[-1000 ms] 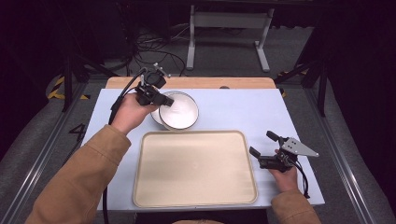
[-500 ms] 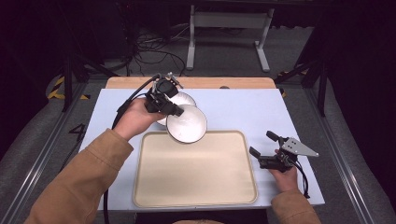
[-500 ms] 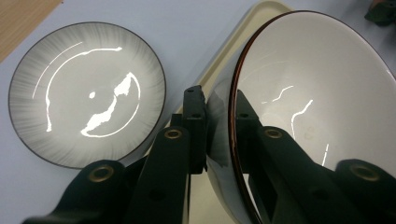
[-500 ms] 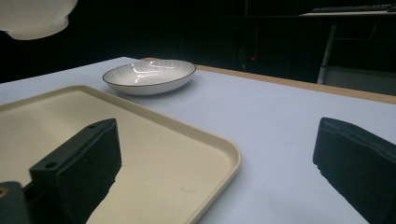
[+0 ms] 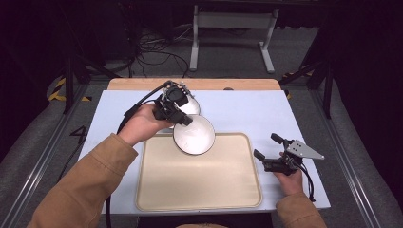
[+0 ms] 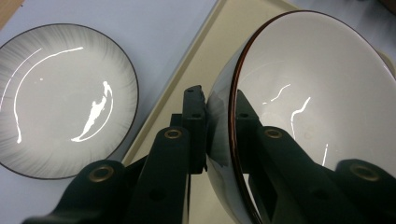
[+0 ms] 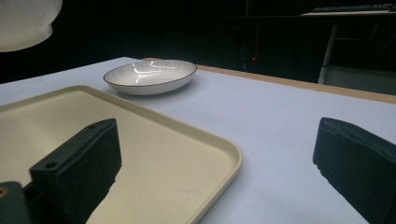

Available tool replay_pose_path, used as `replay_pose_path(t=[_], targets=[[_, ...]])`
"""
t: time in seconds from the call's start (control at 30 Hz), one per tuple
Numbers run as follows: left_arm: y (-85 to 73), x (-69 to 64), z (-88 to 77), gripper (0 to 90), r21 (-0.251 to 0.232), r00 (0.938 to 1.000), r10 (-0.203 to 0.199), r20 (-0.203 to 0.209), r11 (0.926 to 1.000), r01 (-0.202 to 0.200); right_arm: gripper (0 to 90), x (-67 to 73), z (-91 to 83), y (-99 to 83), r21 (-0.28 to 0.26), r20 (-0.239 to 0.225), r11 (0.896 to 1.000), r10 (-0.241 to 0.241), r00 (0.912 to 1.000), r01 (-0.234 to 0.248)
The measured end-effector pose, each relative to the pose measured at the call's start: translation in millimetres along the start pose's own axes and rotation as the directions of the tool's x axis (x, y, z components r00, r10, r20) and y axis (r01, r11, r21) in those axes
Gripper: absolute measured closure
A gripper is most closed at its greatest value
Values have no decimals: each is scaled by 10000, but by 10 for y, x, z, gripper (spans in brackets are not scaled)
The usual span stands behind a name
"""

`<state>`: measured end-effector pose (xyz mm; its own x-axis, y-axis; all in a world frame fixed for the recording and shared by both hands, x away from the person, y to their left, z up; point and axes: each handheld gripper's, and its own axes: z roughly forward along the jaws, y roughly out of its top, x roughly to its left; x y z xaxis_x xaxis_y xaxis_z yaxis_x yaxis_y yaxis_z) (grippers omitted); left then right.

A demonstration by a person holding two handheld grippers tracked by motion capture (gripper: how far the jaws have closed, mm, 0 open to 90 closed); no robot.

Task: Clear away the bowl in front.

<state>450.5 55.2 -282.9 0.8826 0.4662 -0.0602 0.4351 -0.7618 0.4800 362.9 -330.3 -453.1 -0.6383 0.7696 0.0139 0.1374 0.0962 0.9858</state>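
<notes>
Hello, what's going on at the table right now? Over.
Left gripper shut on bowl rim, above tray edge. Right gripper open, idle. Plate behind. Nothing blocking.

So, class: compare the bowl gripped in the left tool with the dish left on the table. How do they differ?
1. The bowl is lifted and tilted, pinched at its rim by the left tool; the dish lies flat on the table.
2. The bowl hangs over the tray's far edge; the dish sits beyond the tray.
3. The bowl's rim is reddish-brown and its inside plain; the dish shows fine grey streaks and a dark rim.
Both are round, pale and glossy.
</notes>
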Motion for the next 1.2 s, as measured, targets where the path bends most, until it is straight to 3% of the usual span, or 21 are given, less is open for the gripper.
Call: replay_pose_path(t=[0.33, 0.67, 1.2], targets=[[6, -71, 110, 816, 362, 9978, 573, 327, 9976, -585, 15, 1, 2, -1, 0, -35, 10000, 12, 10000, -12], [19, -142, 271, 815, 613, 9947, 852, 584, 9942, -887, 15, 0, 1, -1, -4, -59, 10000, 32, 10000, -32], [-73, -190, 641, 814, 1168, 9931, 767, 884, 9894, -869, 15, 2, 3, -2, -20, -78, 10000, 32, 10000, -32]])
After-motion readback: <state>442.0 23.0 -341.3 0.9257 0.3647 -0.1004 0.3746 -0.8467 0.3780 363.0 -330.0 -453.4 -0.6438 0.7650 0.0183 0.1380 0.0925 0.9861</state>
